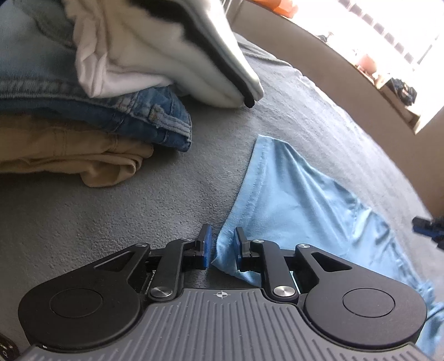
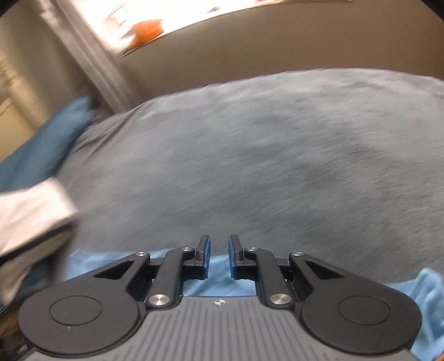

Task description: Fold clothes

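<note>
Grey blanket (image 1: 116,227) fills most of both views, soft nap, spread flat over what looks like a bed.

Left wrist view: left gripper (image 1: 221,244) sits low centre of the frame, angled down at the blanket. Jaws are a narrow gap apart. A corner of the light blue shirt (image 1: 294,200) rises into that gap; the cloth lies closer to the right-hand pad. Whether the pads actually press it cannot be told. From there the shirt runs toward the lower right of the frame, rumpled, with a stitched hem along its left edge and one point reaching up to mid-frame.

Upper left of the same view: a stack of folded clothes. Tan trousers (image 1: 69,155) at the bottom, blue jeans (image 1: 144,116) above them, white garment (image 1: 155,61) with a dark trim on top, its tip overhanging to the right. The stack is well apart from the shirt. The tip of the other gripper shows at the right edge, blurred.

Right wrist view: heavy motion blur. Right gripper (image 2: 219,250) is low centre, jaws slightly parted, nothing between the pads. Light blue shirt (image 2: 219,286) lies beneath and behind the jaws, along the bottom of the frame. White garment (image 2: 30,219) is at the left edge, a darker blue cloth (image 2: 50,150) above it. A bright window (image 2: 155,19) is at the top.
</note>
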`<state>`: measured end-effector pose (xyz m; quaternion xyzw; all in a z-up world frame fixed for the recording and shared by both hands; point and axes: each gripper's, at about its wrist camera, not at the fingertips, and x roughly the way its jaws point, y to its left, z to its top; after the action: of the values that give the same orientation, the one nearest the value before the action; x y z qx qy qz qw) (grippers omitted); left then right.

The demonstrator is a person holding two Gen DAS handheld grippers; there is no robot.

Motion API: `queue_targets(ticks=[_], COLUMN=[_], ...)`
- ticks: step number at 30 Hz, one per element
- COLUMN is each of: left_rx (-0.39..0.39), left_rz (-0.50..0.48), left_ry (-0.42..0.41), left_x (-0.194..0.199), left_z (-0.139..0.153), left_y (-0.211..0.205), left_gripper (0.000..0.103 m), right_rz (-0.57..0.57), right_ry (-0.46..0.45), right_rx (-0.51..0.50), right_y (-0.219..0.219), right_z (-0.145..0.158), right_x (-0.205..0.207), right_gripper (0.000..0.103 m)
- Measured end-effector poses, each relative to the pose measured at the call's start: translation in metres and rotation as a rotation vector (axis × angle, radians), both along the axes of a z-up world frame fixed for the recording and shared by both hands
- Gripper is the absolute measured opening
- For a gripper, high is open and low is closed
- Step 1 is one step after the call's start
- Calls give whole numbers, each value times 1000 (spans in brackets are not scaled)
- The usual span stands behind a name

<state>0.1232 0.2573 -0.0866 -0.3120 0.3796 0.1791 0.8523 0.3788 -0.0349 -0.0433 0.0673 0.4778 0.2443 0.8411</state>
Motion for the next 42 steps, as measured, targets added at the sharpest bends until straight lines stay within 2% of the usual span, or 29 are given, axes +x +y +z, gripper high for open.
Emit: queue_targets(ticks=[7,10,12,15,19,22,26,30,36,40,42], left_rx=[-89,-78,-60,11,197,304,356,306,125,92,60], left_rz=[31,23,21,37,62,59,60,45,-22,13,41], left_ry=[-19,-39,-62,-103,-140,-165,-180,-183,-161,-130,-117], left_x=[-8,-19,-27,-35,-38,-48,-56,-54,-74,-84,-85], left_z=[7,15,22,31,42,47,53,63,52,35,28], left_y=[5,-5,-11,-23,-41,-53,-63,-62,-70,-68,-63], left_gripper=[16,16,23,27,35,41,51,56,59,59,59], right_rz=[365,430,444,441,397,365,333,307,293,320,347], right_ry=[81,93,100,82,82,64,50,32,-3,3,17], right_rx=[17,22,12,-20,-52,-98,-127,-147,-160,-169,-188], right_y=[94,125,137,140,127,120,111,104,106,123,139], right_z=[14,18,20,26,35,42,50,59,73,70,61], right_x=[-64,-80,-85,-93,-96,-102,-112,-123,-133,-136,-137], right_gripper=[19,19,19,19,19,19,19,19,19,20,28])
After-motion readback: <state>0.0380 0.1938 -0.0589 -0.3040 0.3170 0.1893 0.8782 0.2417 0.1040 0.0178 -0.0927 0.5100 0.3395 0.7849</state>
